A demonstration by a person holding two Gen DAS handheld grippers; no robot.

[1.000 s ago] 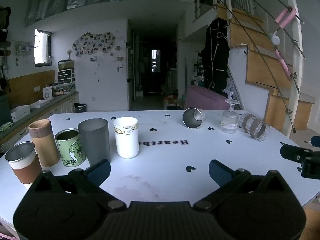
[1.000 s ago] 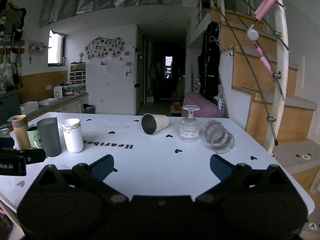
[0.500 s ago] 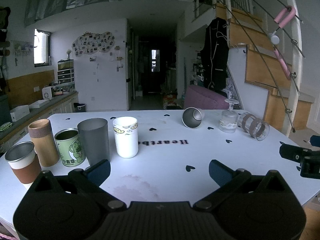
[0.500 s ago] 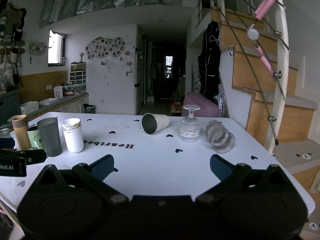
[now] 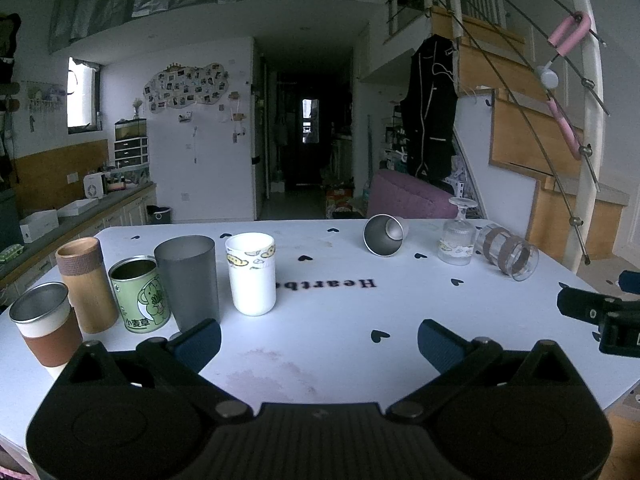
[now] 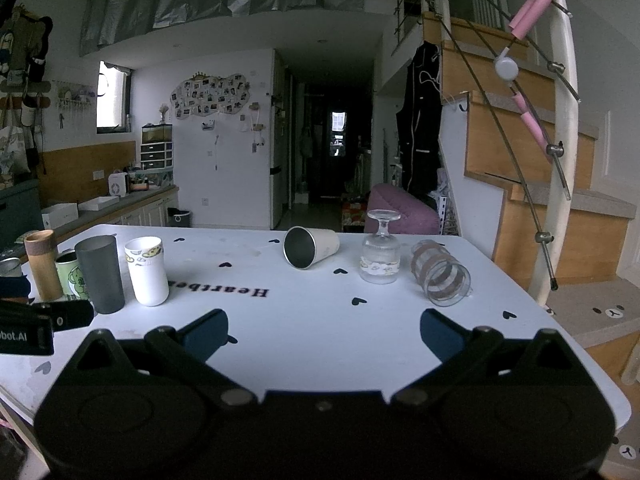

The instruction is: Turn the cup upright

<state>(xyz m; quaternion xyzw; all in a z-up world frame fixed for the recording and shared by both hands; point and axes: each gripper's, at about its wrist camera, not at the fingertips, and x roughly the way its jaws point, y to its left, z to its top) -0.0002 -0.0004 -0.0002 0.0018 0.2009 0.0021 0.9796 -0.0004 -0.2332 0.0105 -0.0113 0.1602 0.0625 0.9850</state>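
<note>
Nothing has moved since the earlier frames: both grippers hover at the near edge of the white counter (image 6: pixel 320 344) in the same places, and every cup lies where it lay. The left gripper (image 5: pixel 319 340) has its jaws spread wide with nothing between them; the right gripper (image 6: pixel 323 330) likewise stands wide and empty.

Black letters on the counter read "Heartbe", seen upside down from here, among scattered black hearts. The green tin (image 5: pixel 140 295) carries a cartoon and Chinese characters. The left gripper's body, seen from the right wrist, shows "bot.AI".

The metal cup (image 6: pixel 311 247) lies on its side at the far middle of the counter, its long axis roughly level, open mouth turned toward the cameras and slightly left, base away. Just right of it stand an inverted stemmed glass (image 6: pixel 380 251) and a banded glass tumbler (image 6: pixel 441 277) on its side.
</note>
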